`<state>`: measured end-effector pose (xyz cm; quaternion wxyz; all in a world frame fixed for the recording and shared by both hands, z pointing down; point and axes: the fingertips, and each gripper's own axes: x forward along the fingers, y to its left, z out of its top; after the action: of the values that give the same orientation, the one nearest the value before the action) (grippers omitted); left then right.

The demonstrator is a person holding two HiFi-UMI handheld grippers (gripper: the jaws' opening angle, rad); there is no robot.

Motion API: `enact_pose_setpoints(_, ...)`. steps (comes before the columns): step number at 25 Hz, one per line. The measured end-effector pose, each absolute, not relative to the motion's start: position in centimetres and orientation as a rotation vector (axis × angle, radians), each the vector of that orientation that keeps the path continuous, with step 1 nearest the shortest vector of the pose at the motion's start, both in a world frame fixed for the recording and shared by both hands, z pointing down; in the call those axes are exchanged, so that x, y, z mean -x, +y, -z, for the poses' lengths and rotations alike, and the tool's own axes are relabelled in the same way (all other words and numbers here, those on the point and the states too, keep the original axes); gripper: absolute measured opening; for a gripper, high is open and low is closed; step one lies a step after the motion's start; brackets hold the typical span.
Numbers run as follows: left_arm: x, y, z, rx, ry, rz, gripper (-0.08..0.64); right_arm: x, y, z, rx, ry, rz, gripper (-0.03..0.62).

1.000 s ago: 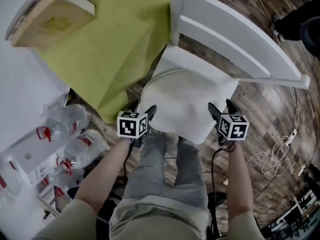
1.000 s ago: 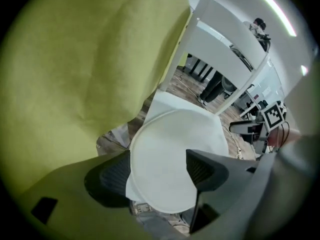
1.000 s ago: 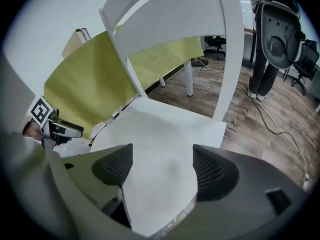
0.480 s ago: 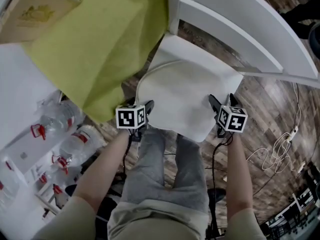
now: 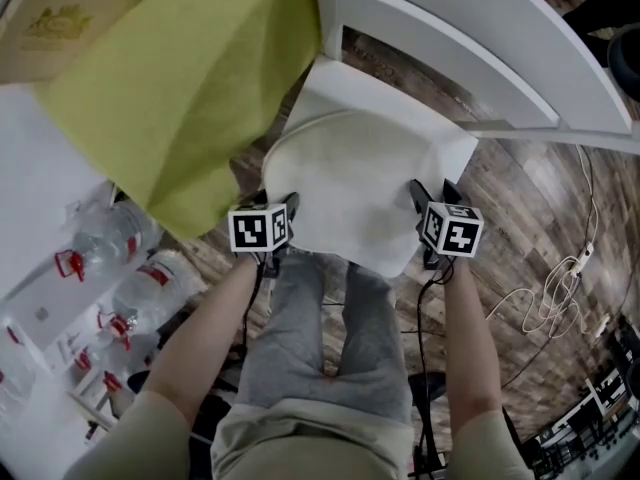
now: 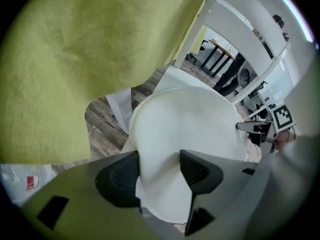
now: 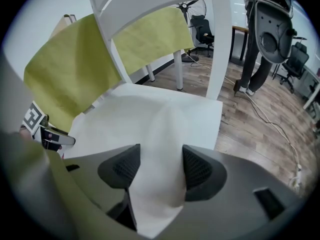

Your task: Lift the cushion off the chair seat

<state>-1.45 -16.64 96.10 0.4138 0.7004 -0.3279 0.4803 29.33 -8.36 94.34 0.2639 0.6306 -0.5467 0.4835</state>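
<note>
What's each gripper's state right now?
Left gripper: jaws closing on the cushion at its edge, pads pressing it.
Right gripper: jaws closing, pinching a fold of the cushion.

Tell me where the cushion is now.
In the head view, centre: the cushion lies on the white chair seat, its near corners between the closing jaws of the left claw and right claw.

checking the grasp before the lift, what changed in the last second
The left tongs and right tongs came down to the cushion's front corners, and their jaws are closing with its edge pinched between them. The cushion still lies on the chair; the yellow cloth hangs as before.
</note>
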Motion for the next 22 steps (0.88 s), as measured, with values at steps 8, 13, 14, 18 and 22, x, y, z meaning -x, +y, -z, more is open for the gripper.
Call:
enact_pose_setpoints(8,1.4,-16.7,-93.1,-1.881,-0.780,-1.236,0.086,-29.2,-7.2,-91.4,-1.740,-1.476,-1.287,0.080)
enact_pose_setpoints(13,0.9,-16.4,-89.5,-1.917,-0.772,-1.226,0.081,-29.0,-5.8,-87.5,-1.777,-1.462,-1.237,0.077)
enact_pose_setpoints(14,0.7,-16.4,-88.7,-1.927,-0.768,-1.218,0.081,-29.1,-5.6,-86.6,-1.784,-1.461,-1.224,0.077)
enact_pose_setpoints(18,-0.1,-16.5,-84.4,-1.989,-0.735,-1.170,0.078,-29.6,-5.2,-82.1,-1.826,-1.460,-1.173,0.077)
enact_pose_setpoints(22,-0.5,-17.0,-79.4,-2.039,-0.740,-1.130,0.077,-29.9,-5.5,-76.2,-1.880,-1.494,-1.142,0.077)
